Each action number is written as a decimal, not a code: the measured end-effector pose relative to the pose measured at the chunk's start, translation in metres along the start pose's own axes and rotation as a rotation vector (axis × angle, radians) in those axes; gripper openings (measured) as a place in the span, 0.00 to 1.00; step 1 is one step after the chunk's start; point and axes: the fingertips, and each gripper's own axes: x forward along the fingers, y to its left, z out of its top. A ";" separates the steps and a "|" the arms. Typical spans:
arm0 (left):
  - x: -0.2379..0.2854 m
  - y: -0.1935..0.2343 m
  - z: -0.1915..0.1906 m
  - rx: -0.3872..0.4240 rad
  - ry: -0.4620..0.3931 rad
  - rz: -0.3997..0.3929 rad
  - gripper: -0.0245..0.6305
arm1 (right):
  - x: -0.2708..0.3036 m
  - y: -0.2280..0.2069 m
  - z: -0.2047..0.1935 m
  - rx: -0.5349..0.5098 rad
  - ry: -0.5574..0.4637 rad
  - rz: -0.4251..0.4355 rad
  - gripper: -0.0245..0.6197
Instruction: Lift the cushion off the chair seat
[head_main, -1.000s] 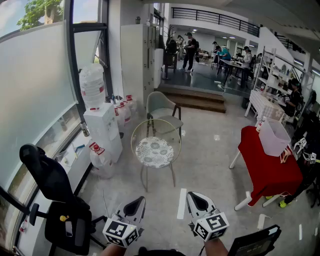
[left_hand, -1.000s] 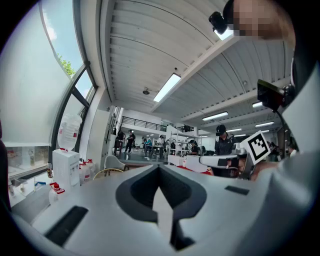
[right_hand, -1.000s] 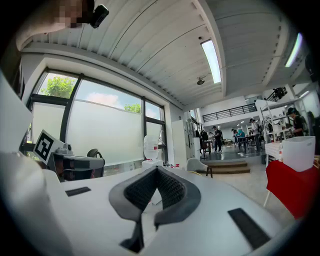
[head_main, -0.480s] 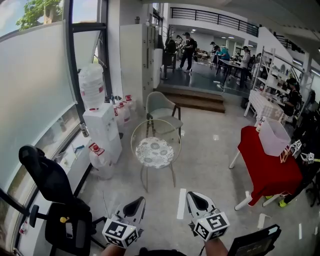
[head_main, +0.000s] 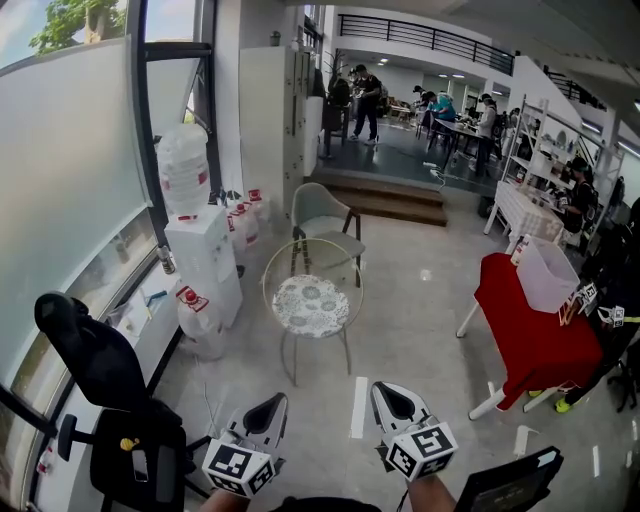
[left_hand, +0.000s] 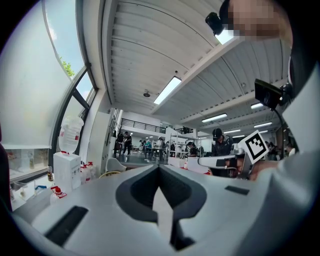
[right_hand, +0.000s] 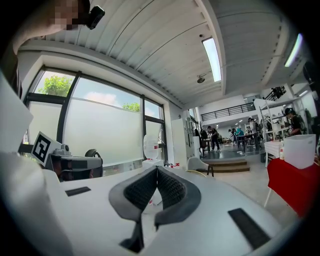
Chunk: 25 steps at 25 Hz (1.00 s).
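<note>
Fingers (left_hand: 137, 189) of left gripper (head_main: 274, 404) and right gripper (head_main: 389, 396) pressed together, level, facing cushion (head_main: 310, 304).

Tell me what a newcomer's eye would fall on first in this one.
The round chair at mid-floor in the head view draws the eye first, with a patterned cushion lying on its seat. To its right stands a red table. At the bottom edge the left gripper and right gripper are side by side, both shut and empty, well short of the chair.
</note>
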 end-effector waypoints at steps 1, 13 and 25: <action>-0.002 0.004 0.002 0.002 -0.006 -0.007 0.05 | 0.003 0.004 0.001 -0.002 -0.001 -0.004 0.05; -0.021 0.045 -0.008 0.007 0.002 -0.057 0.05 | 0.029 0.049 -0.013 0.012 0.005 -0.024 0.05; 0.022 0.068 -0.007 0.000 0.024 -0.027 0.05 | 0.076 0.019 0.005 0.016 -0.023 0.008 0.05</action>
